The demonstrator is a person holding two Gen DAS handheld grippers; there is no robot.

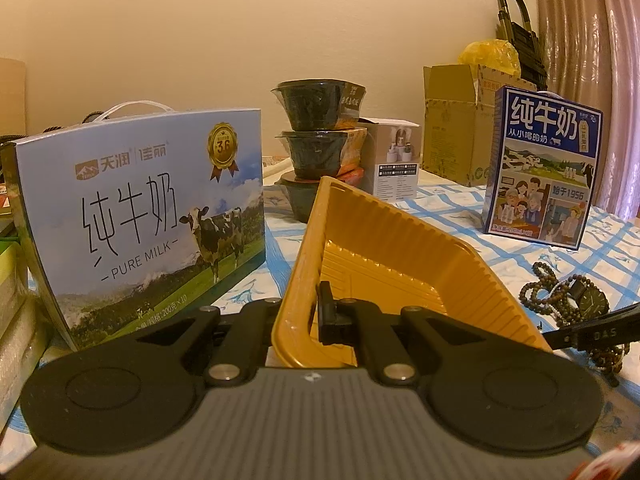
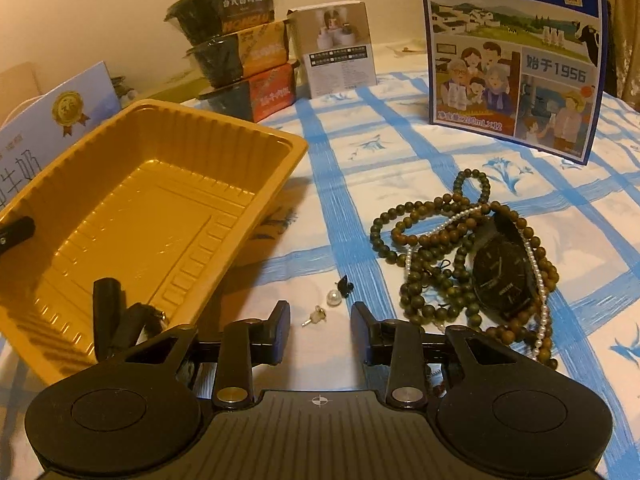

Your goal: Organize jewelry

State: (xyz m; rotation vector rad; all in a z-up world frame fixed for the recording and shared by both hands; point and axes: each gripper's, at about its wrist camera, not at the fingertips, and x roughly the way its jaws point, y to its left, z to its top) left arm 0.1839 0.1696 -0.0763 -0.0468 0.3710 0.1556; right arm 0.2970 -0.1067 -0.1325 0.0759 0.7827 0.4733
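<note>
Tray steadied on one side, small earring pieces lined up for the other.

The left gripper point(image 1: 316, 316) is clamped on the near wall of the yellow tray point(image 2: 152, 200), one finger inside the rim and one outside, seemingly to keep the light tray from sliding while pieces go in. The right gripper point(image 2: 320, 320) hangs with its jaws parted and empty; just beyond its fingertips, in line with the gap, lie a pearl earring point(image 2: 333, 297) and a small stud point(image 2: 316, 315) on the checked cloth point(image 2: 360, 140). Off past its right finger sits the tangle of bead strands point(image 2: 432, 240) around a dark watch point(image 2: 504, 272), not yet in the tray.
</note>
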